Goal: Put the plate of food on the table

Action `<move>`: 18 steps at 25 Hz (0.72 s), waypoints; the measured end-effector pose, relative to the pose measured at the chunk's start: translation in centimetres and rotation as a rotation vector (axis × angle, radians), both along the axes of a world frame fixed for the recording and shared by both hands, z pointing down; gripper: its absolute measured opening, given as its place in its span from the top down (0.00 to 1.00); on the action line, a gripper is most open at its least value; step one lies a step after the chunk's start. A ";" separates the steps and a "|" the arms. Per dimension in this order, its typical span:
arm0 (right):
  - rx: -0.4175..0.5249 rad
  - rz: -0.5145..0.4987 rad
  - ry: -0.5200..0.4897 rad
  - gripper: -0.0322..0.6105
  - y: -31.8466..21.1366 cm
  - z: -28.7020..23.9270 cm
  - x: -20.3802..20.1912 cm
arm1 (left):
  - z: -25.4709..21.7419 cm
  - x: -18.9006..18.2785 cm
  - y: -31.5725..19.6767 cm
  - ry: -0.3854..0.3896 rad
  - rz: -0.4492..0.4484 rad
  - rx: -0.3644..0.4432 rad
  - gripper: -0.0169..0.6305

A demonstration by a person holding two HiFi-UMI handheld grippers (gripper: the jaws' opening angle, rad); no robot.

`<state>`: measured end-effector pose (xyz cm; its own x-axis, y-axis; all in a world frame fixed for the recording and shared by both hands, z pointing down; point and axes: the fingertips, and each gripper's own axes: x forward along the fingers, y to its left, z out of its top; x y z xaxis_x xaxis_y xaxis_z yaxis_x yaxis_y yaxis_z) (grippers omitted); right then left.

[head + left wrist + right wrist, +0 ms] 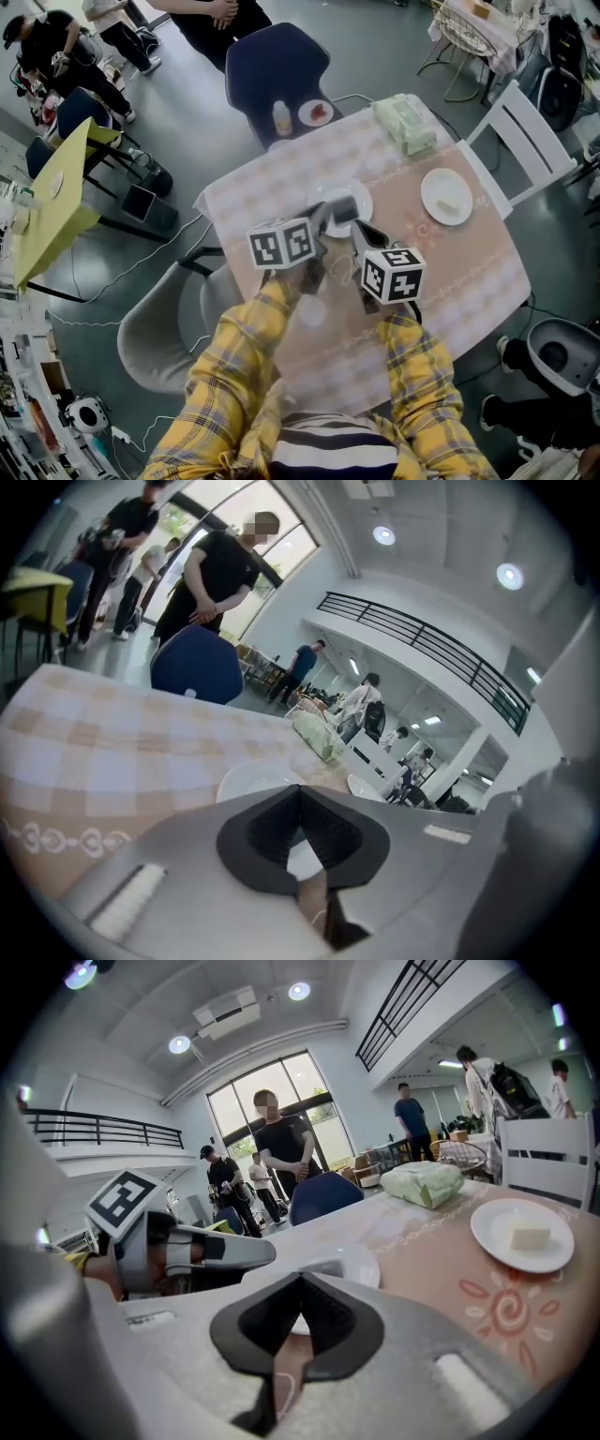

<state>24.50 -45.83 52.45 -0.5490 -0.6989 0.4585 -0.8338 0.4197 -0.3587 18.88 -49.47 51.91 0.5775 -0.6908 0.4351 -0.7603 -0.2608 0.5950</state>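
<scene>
A white plate [359, 199] lies mid-table on the checked cloth [272, 192]. Both grippers hover at its near rim. My left gripper [322, 218] is shut and empty, and its own view has the jaw tips [300, 789] meeting just before the plate [248, 780]. My right gripper [359, 232] is shut too, with nothing between its jaws [302, 1279]; the plate [366, 1265] and the left gripper [187, 1255] lie just beyond. To the right, a second white plate [446, 195] holds a pale piece of food [530, 1237]. A small plate with red food [316, 112] rests on the blue chair [272, 66].
A green packet [405, 124] lies at the table's far edge. A bottle [281, 118] stands on the blue chair beside the small plate. A white chair [520, 141] is at the right and a grey one [169, 323] at the left. People stand beyond the table.
</scene>
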 end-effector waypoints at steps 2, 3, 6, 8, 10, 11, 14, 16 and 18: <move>0.003 0.007 -0.005 0.95 0.2 -0.2 -0.1 | -0.6 -0.1 1.1 -0.065 0.026 0.060 0.97; 0.005 0.012 -0.009 0.95 0.3 -0.3 -0.1 | -0.8 0.0 1.7 -0.088 0.039 0.083 0.97; 0.013 0.027 -0.020 0.95 0.9 -0.6 -0.2 | -1.2 0.4 3.4 -0.130 0.075 0.136 0.97; 0.016 0.033 -0.018 0.95 1.6 -0.6 -0.4 | -1.2 0.6 4.4 -0.128 0.098 0.146 0.97; 0.017 0.035 -0.011 0.95 2.5 -0.6 -0.9 | -1.0 0.6 5.6 -0.121 0.121 0.144 0.97; 0.020 0.037 -0.005 0.95 3.0 -0.7 -1.1 | -0.9 0.6 6.3 -0.122 0.136 0.145 0.97; 0.038 0.059 0.009 0.95 4.2 -1.4 -1.0 | -1.1 0.8 8.2 -0.135 0.188 0.162 0.97; 0.043 0.086 0.017 0.95 5.0 -1.8 -0.7 | -1.4 0.8 9.4 -0.152 0.218 0.181 0.97; 0.042 0.103 0.025 0.95 6.0 -1.8 -0.9 | -1.7 0.3 10.6 -0.156 0.231 0.192 0.97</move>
